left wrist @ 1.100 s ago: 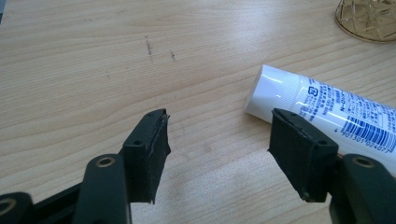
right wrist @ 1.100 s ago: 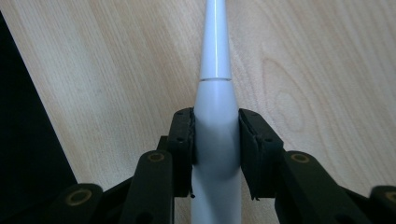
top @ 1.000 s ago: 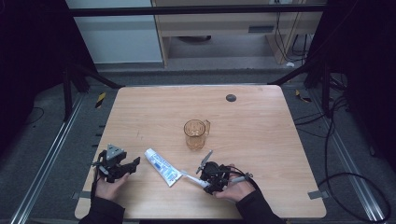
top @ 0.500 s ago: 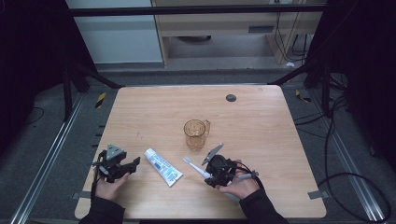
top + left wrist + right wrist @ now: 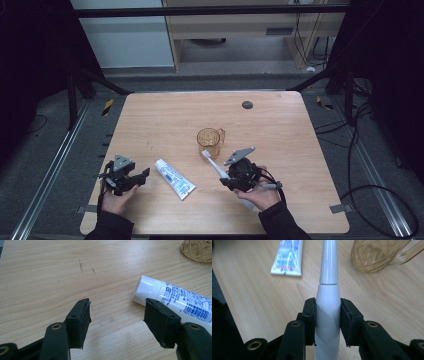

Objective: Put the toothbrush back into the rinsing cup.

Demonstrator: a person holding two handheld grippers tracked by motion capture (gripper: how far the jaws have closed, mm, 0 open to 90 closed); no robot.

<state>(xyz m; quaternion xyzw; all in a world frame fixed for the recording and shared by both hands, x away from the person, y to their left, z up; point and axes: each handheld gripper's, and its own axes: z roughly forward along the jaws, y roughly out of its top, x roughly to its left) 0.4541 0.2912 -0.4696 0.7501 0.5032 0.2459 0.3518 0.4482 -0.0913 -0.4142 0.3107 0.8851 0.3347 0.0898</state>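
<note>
We hold the toothbrush (image 5: 328,302) clamped by its thick white handle in the right gripper (image 5: 235,177); both pads press its sides. Its long axis runs away from the jaws, up and toward the amber cup (image 5: 210,141), brush head (image 5: 205,154) raised off the table (image 5: 280,130) and just short of the cup's near rim. That is the relation that matters: the cup lies straight ahead of the brush tip, slightly to the right in the right gripper view, so we judge the next move to be lifting and tipping the head over the rim.

The right hand sits palm-under at the near edge, gripper angled upward.

The left gripper (image 5: 117,320) rests low over the table, jaws apart and empty; the toothpaste tube (image 5: 175,302) lies just beside its right jaw, cap end nearest, not gripped.
</note>
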